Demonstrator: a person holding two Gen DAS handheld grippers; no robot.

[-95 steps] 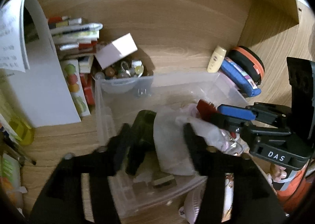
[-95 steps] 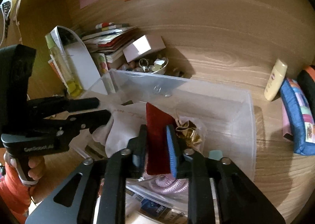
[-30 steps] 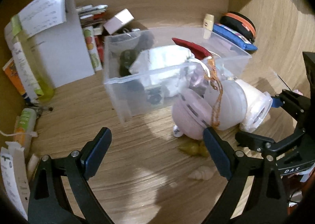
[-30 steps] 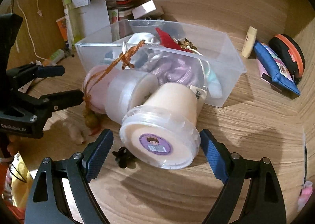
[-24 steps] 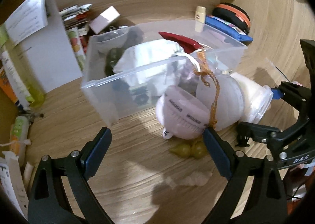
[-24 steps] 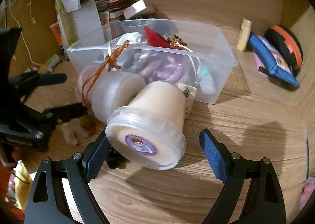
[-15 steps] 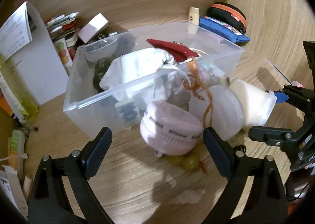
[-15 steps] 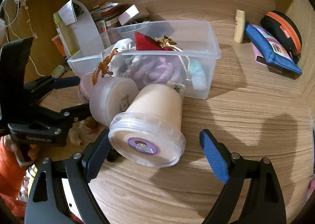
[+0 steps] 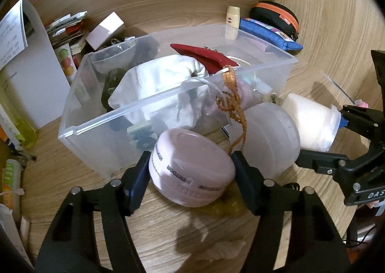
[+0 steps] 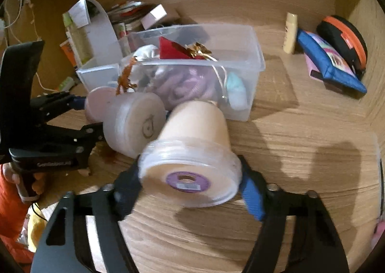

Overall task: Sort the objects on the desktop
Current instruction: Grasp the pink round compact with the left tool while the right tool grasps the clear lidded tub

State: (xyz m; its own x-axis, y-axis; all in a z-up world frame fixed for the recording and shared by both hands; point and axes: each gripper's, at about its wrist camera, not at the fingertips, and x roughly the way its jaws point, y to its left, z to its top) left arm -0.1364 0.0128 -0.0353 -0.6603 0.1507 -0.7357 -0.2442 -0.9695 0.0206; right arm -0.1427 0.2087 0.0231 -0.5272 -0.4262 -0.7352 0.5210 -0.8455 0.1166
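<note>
Both claws now bracket their targets beside the clear bin (image 9: 101,114).

Left gripper (image 9: 191,174) has narrowed from wide apart until its pads sit against the pink round case (image 9: 192,172), seemingly gripping it, on the desk against the bin's near wall. Right gripper (image 10: 190,186) has likewise come in from a wide hover to flank the cream tub (image 10: 192,152); blur hides whether it truly clamps. A frosted jar (image 9: 269,138) lies between them. Lifts into the bin probably follow.

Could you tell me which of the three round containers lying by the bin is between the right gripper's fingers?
The cream tub with the purple sticker; the frosted jar and pink container lie further left.
</note>
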